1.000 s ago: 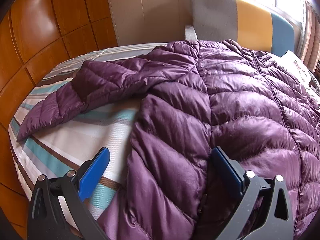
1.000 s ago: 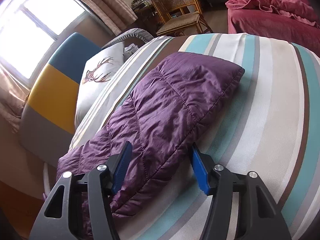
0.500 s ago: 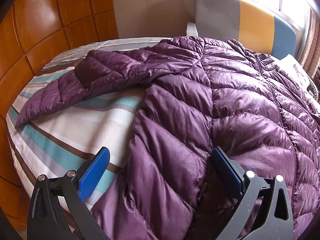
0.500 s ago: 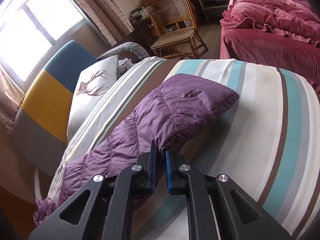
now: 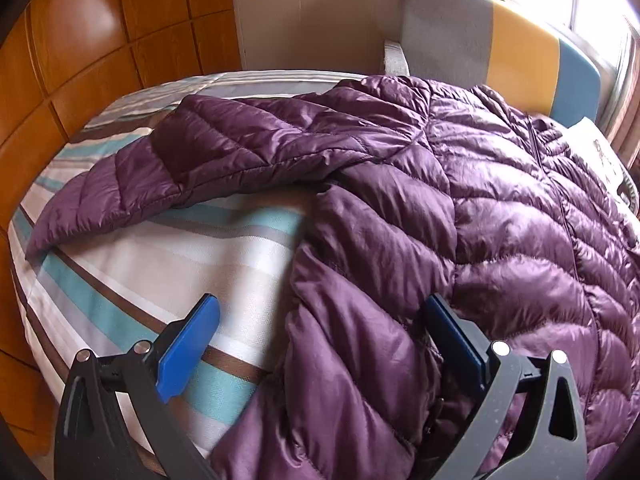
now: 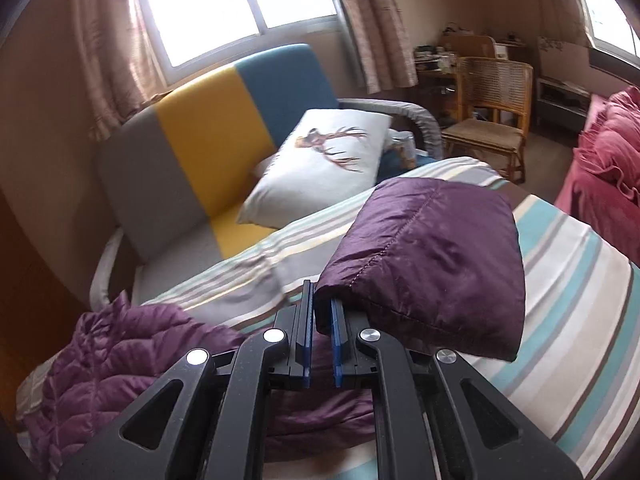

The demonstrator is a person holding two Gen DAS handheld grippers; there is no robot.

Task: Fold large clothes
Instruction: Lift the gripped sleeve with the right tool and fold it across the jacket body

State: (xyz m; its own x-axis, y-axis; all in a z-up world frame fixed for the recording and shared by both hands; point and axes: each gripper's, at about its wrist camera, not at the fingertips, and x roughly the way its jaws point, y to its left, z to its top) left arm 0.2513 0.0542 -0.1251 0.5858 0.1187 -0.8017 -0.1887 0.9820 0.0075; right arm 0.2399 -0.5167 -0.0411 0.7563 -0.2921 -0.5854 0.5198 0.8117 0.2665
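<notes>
Behind right gripper (image 6: 320,320), clamped sleeve (image 6: 432,256) hides striped bedding (image 6: 580,280).

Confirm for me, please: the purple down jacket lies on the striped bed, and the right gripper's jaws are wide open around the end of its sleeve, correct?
Not quite. The right wrist view shows the right gripper with its jaws shut on the sleeve, pinching the edge near the cuff and holding it above the striped bed. The rest holds: the purple down jacket lies on that bed.
</notes>
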